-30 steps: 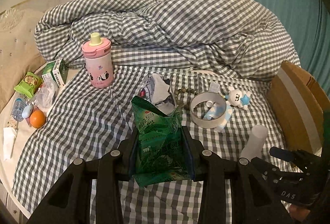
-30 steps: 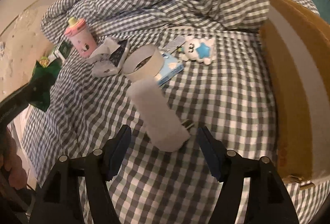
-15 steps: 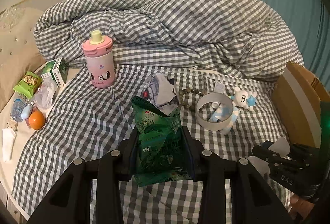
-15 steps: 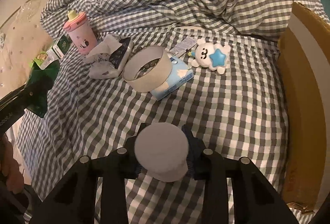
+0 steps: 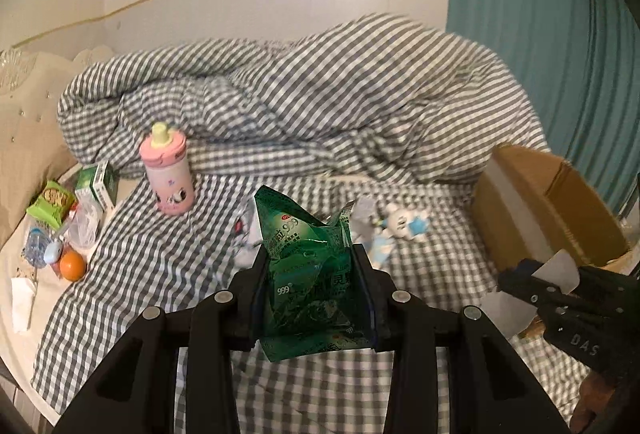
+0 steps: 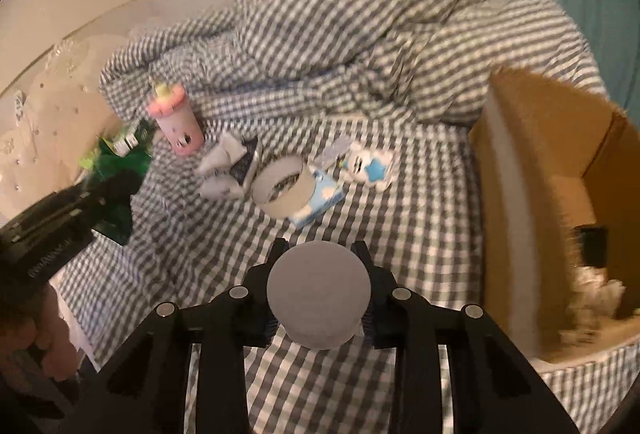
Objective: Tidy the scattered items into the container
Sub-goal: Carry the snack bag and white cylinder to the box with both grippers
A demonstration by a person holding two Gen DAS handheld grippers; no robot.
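Note:
My left gripper (image 5: 312,266) is shut on a crumpled green packet (image 5: 310,274), held above the checked bed sheet. My right gripper (image 6: 318,262) is shut on a white cylinder (image 6: 318,294), end-on to the camera and lifted off the sheet. The open cardboard box (image 6: 540,162) stands at the right, with some items inside; it also shows in the left wrist view (image 5: 536,210). The right gripper (image 5: 540,282) with the cylinder shows low right in the left wrist view, close to the box. The left gripper (image 6: 104,194) shows at the left of the right wrist view.
On the sheet lie a pink bottle (image 6: 176,122), crumpled wrappers (image 6: 228,170), a tape roll (image 6: 282,190), a blue tissue pack (image 6: 320,202) and a white star plush (image 6: 370,164). An orange (image 5: 72,265), green boxes (image 5: 96,186) and small items sit far left. A heaped duvet (image 5: 300,102) lies behind.
My right gripper closed on the white cylinder and lifted it toward the box. My left gripper rose with the green packet; both views now look higher and are blurred.

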